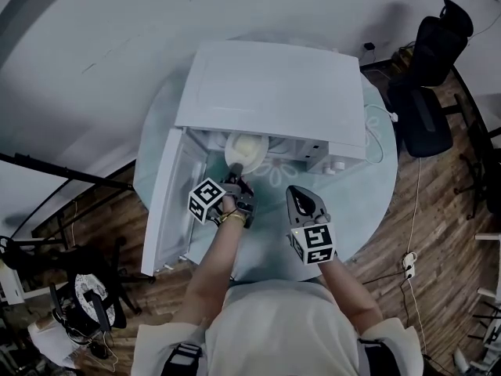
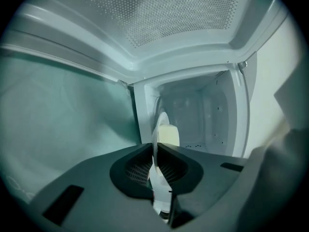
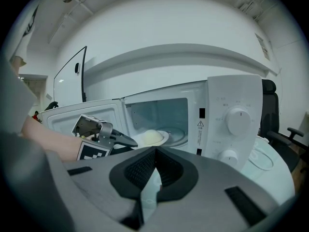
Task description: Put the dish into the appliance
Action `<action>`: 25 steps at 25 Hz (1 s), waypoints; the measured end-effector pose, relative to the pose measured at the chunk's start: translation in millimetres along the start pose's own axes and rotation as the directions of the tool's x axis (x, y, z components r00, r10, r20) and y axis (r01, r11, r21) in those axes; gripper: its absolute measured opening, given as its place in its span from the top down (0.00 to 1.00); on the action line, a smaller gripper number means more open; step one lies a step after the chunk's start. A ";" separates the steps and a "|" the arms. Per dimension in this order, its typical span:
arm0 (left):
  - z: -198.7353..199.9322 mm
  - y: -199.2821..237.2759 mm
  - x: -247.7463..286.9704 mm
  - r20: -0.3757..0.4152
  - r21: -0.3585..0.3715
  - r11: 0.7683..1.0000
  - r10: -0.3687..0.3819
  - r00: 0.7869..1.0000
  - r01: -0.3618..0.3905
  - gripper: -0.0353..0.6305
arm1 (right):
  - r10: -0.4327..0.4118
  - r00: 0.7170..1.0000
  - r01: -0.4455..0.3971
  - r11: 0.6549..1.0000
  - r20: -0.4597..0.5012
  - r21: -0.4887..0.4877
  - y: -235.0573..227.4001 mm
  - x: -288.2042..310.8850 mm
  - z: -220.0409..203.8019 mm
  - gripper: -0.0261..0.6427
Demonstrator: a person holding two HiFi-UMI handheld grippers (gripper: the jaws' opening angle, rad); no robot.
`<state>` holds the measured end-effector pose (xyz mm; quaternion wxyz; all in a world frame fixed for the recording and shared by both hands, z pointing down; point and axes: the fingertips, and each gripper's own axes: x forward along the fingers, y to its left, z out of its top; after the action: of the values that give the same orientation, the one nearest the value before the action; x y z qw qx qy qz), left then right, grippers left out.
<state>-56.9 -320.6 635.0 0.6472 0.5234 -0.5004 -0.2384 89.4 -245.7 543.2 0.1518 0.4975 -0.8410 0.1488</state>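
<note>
Left gripper [image 1: 239,183]: narrow, its jaws clamped on the near rim of the dish [image 1: 246,150], which carries pale food.
Dish: at 12 o'clock of that gripper, in the mouth of the microwave [image 1: 274,92] and partly inside. Whether it rests on the cavity floor cannot be told.
Door [image 1: 163,202]: open, at 9 o'clock of the opening.
Right gripper [image 1: 297,194]: jaws together with nothing between them, over the bench [image 1: 368,186] at 4 o'clock of the left one.
Progress: the door is open and the dish is at the opening. What looks left is to set it down inside, release it and draw back.
</note>
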 end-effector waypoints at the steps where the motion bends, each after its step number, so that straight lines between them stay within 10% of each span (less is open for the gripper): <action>1: 0.6 -0.4 2.5 -0.001 -0.001 1.000 0.000 1.000 0.000 0.89 | 0.000 1.000 0.000 1.000 -0.001 0.005 -0.7 1.8 -0.5 0.95; 25: 17.0 -15.5 49.6 0.018 0.014 1.000 0.014 1.000 -0.014 0.89 | 0.023 1.000 -0.023 1.000 0.010 0.004 5.2 19.0 1.3 0.95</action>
<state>-49.8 -374.6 639.8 0.6405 0.5224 -0.5114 -0.2351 76.0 -258.8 549.2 0.1450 0.4889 -0.8471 0.1496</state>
